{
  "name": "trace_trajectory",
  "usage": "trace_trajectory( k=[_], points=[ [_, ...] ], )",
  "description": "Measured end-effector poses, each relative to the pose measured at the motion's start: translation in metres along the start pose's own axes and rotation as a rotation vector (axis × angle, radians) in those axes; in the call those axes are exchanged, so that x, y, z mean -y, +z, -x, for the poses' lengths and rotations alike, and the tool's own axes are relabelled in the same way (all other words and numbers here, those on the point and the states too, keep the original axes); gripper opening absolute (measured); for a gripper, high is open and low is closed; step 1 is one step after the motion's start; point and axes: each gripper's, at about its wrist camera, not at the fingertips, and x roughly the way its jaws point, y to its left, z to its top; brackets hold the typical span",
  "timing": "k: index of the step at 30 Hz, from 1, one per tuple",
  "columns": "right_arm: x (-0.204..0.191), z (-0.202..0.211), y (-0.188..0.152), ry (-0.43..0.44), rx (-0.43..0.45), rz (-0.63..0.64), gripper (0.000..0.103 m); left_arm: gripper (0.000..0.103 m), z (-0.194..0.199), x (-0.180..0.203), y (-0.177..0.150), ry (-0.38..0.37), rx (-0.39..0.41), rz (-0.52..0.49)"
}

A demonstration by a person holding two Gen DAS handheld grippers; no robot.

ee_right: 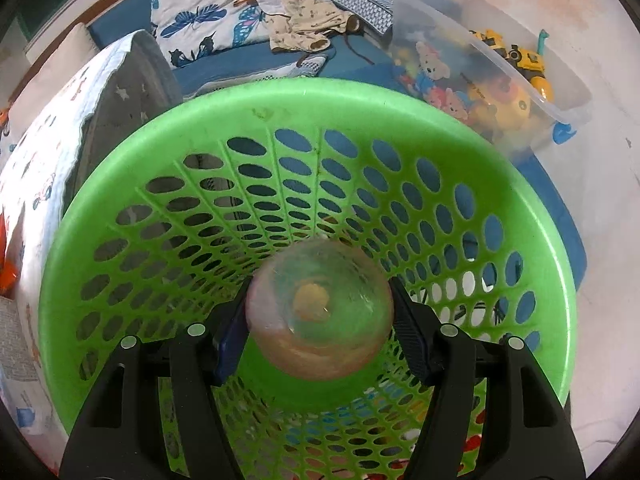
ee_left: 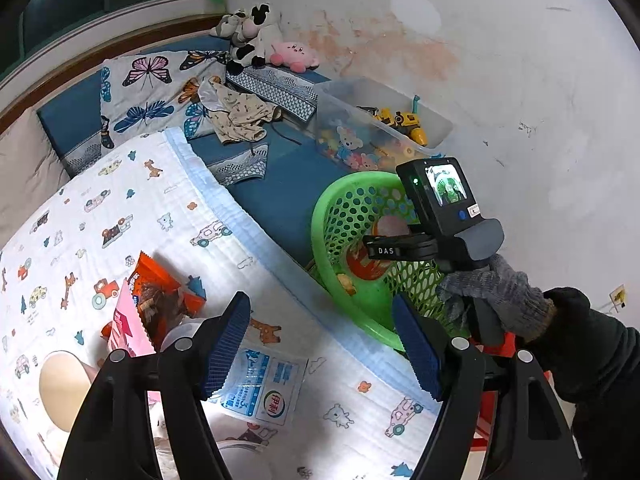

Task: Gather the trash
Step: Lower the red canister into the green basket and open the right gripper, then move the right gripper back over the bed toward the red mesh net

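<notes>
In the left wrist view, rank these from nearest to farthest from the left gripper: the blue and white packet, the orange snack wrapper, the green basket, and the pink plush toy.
From the left gripper:
1. Blue and white packet, on the quilt just beneath the fingers.
2. Orange snack wrapper, on the quilt to the left.
3. Green basket, beyond the bed edge to the right; near enough to the wrapper that this order is uncertain.
4. Pink plush toy, far back by the wall.

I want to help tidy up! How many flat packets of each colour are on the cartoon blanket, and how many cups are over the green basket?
1 orange crinkly snack wrapper
1 pink flat packet
1 blue-and-white printed sachet
1 clear plastic cup over the green perforated plastic basket
Total: 4
</notes>
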Motion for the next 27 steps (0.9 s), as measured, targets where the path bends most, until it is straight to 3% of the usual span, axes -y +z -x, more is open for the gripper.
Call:
trace_trajectory(
  k=[13,27],
  points=[
    [0.001,0.015,-0.005,-0.010,0.031,0.017,0.066,0.071,0.008,-0.010,-0.010,0.005,0.004,0.034],
    [-0.029,0.122,-0.063,0.085,0.236,0.094,0.066,0.071,0.091,-0.046,-0.059,0.069,0.127,0.130]
  ],
)
